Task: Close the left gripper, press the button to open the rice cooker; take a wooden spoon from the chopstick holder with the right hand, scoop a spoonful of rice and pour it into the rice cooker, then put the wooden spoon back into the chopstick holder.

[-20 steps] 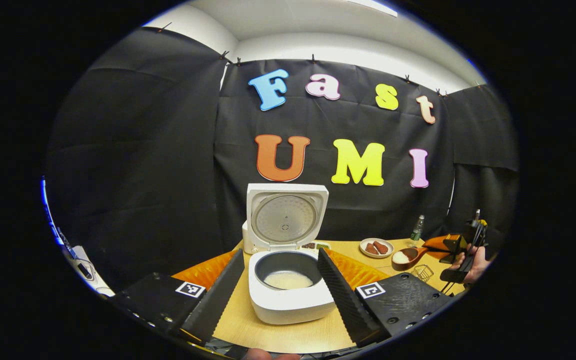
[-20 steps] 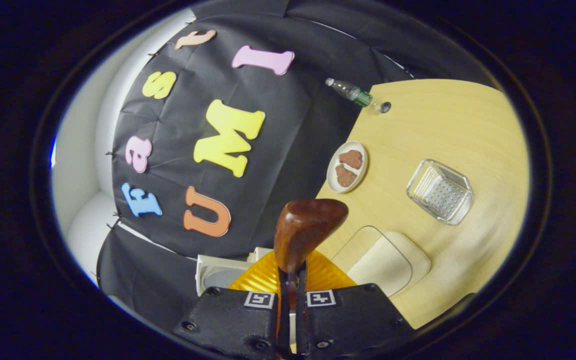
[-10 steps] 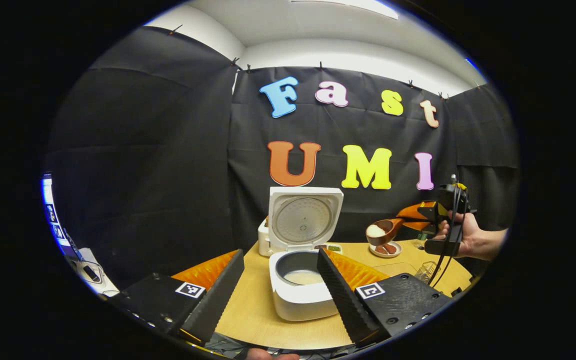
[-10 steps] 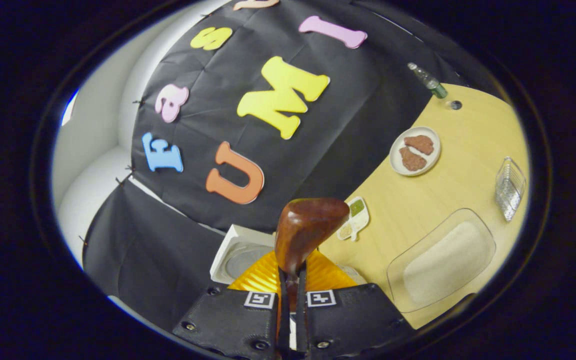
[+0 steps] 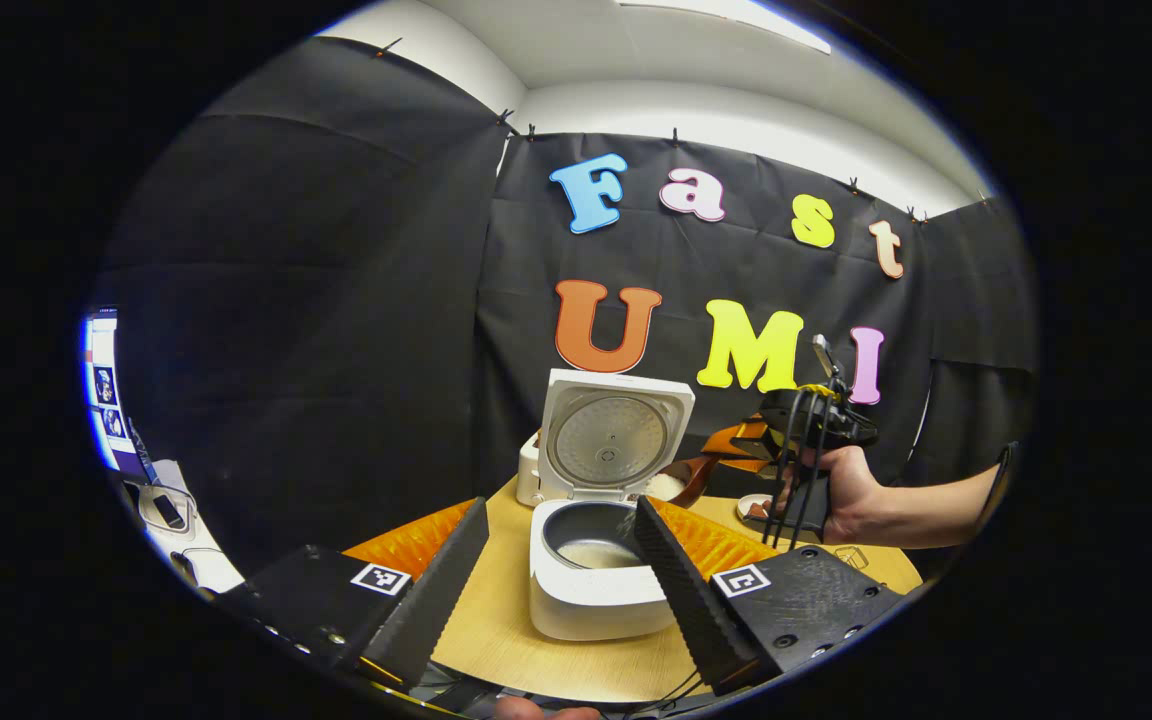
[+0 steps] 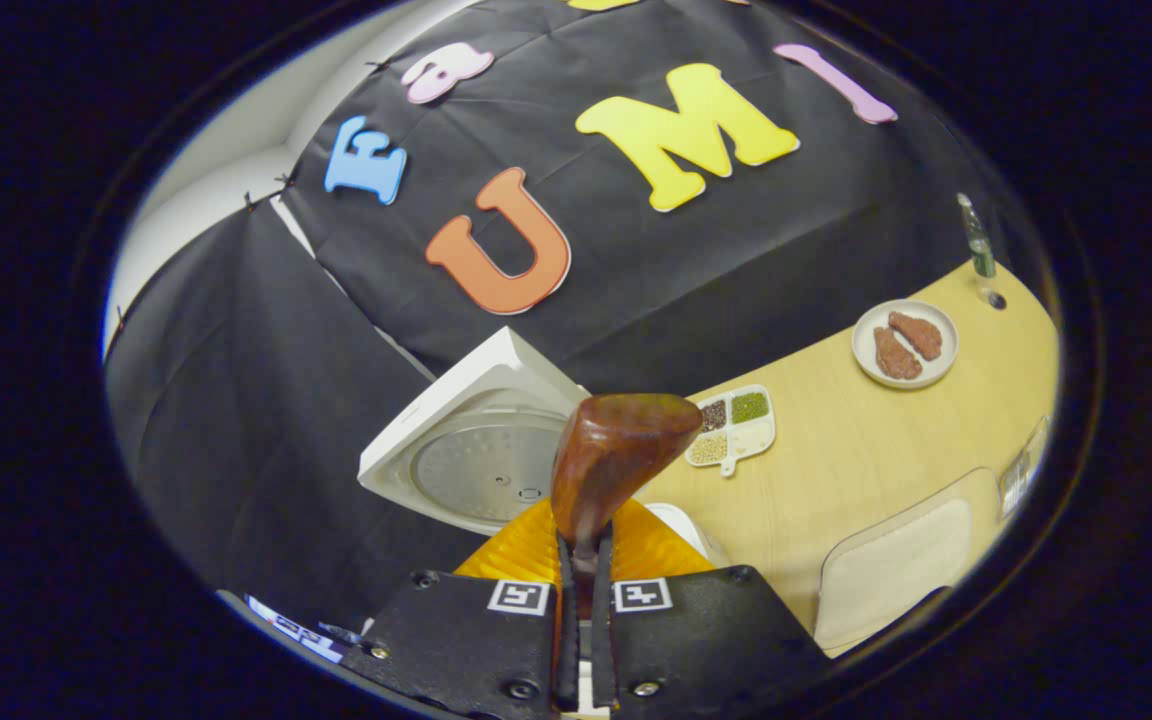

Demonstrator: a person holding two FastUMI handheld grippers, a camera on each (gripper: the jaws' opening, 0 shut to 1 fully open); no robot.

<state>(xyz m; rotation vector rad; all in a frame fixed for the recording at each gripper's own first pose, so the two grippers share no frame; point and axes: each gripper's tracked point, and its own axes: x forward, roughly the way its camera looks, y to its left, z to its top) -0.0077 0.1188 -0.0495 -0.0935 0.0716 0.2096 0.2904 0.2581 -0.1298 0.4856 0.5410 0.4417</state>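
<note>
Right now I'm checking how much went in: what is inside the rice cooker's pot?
The rice cooker stands open, with a shallow pale layer of rice on the pot's bottom. The left gripper's finger covers the pot's right edge.

Rice cooker (image 5: 591, 600): white body, dark grey inner pot, pale rice inside; lid (image 6: 466, 455) underside silver, finely dotted. Wooden spoon (image 6: 616, 455): glossy reddish-brown. Table (image 6: 866, 440): light yellow wood grain. Plate (image 6: 904, 343): white, holding brown pieces. Divided tray (image 6: 733, 428): white; green, brown, beige contents.

Left claw (image 5: 561, 560) gapes wide; right claw (image 6: 583, 560) clamped, raised.
</note>
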